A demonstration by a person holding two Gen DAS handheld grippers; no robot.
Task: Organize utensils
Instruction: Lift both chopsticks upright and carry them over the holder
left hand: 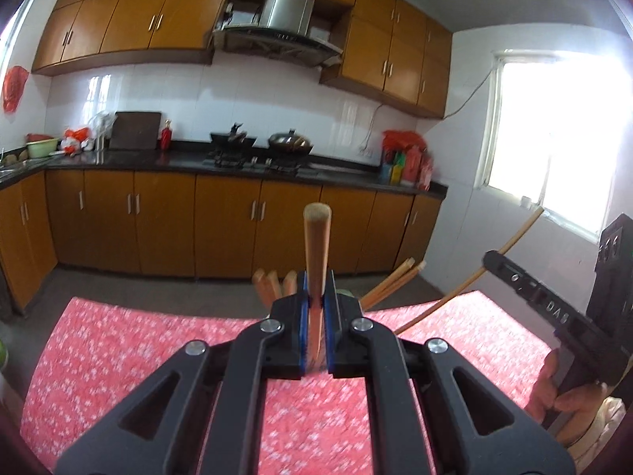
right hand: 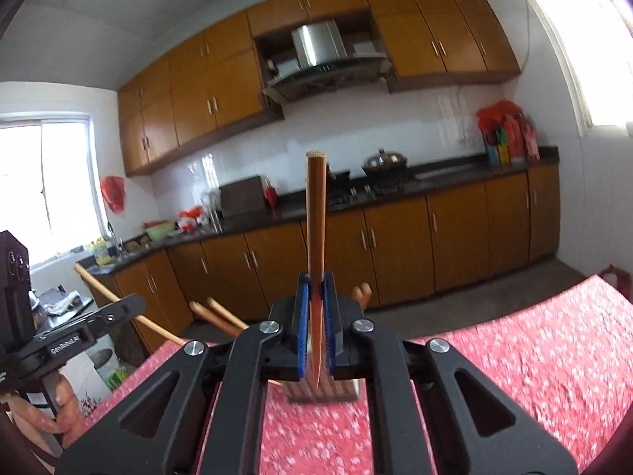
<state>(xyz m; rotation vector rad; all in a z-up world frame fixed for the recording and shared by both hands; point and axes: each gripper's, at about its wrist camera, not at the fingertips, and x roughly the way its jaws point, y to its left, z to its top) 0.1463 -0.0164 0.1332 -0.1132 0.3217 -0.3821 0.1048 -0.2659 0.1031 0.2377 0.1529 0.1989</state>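
Note:
My left gripper is shut on a wooden chopstick that points up and away. My right gripper is shut on another wooden chopstick, held the same way. In the left wrist view the right gripper shows at the right with its chopstick slanting across. In the right wrist view the left gripper shows at the left. Several more wooden utensils stick up behind the fingers. A dark holder stands on the table below the right gripper, partly hidden.
The table has a red flowered cloth. Beyond it are brown kitchen cabinets, a dark counter with a stove and pans, and a bright window at the right.

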